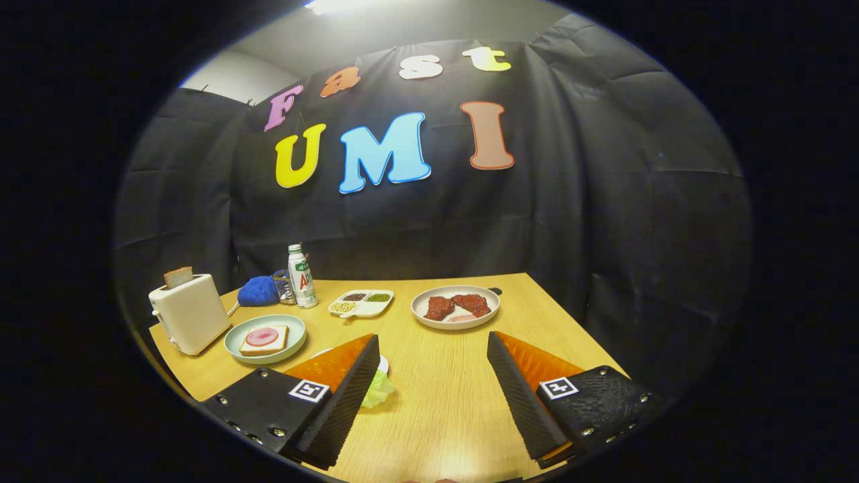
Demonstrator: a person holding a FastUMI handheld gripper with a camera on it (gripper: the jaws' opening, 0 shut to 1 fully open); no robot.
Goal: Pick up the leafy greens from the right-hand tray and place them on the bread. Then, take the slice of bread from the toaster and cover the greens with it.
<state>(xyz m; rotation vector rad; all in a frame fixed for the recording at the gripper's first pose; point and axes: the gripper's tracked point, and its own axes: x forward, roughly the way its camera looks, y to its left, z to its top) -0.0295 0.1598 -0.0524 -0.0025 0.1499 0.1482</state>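
My gripper [433, 339] is open above the wooden table [436, 402], with nothing between its fingers. Pale leafy greens [379, 390] peek out from behind the left finger, lying on a white tray [383, 364] that the finger mostly hides. Beyond the left finger, a light green plate [293, 327] holds a slice of bread [263, 339] with a round pink slice on top. Further left stands a white toaster [191, 315] with a second bread slice [178, 276] sticking up out of its slot.
A white plate with dark red meat pieces [456, 306] sits ahead of the fingers. A divided dish of beans [361, 303], a bottle [302, 275], a glass [284, 287] and a blue cloth [258, 291] stand near the table's far edge.
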